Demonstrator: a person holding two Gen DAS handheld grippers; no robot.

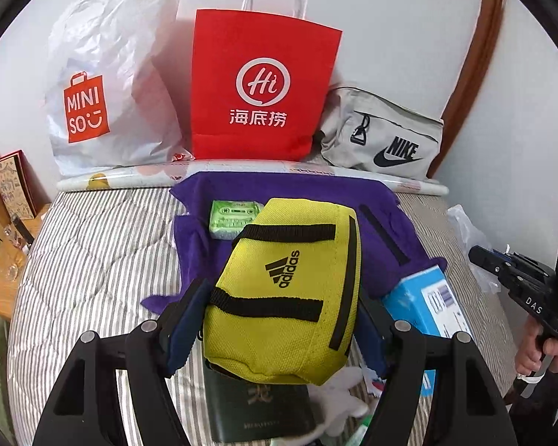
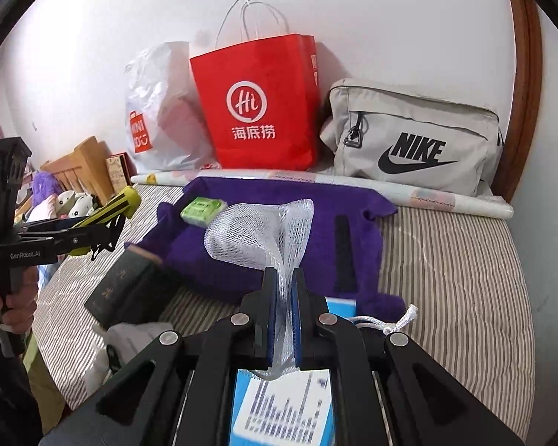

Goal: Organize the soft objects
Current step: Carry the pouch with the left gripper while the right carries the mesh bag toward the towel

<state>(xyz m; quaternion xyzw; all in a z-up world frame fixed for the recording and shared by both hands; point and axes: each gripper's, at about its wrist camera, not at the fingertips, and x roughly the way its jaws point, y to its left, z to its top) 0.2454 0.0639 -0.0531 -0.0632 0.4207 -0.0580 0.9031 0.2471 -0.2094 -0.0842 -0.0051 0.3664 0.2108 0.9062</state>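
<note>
A yellow Adidas pouch (image 1: 290, 252) with black straps is held up over the striped bed, and my left gripper (image 1: 279, 297) is shut on its sides. The right wrist view shows that pouch (image 2: 124, 200) edge-on at the far left. My right gripper (image 2: 283, 273) is shut on a white mesh net bag (image 2: 256, 230), which billows above a purple towel (image 2: 271, 193). On the towel lie a green tissue pack (image 2: 202, 210) and a black strap (image 2: 344, 252). The right gripper (image 1: 520, 278) also shows at the right edge of the left wrist view, with a hand under it.
Against the wall stand a white Miniso bag (image 1: 111, 85), a red paper bag (image 1: 260, 85) and a grey Nike bag (image 1: 387, 137), behind a paper roll (image 1: 241, 171). A blue box (image 2: 282, 412), a dark booklet (image 2: 126, 293) and white cloth (image 2: 137, 334) lie near me.
</note>
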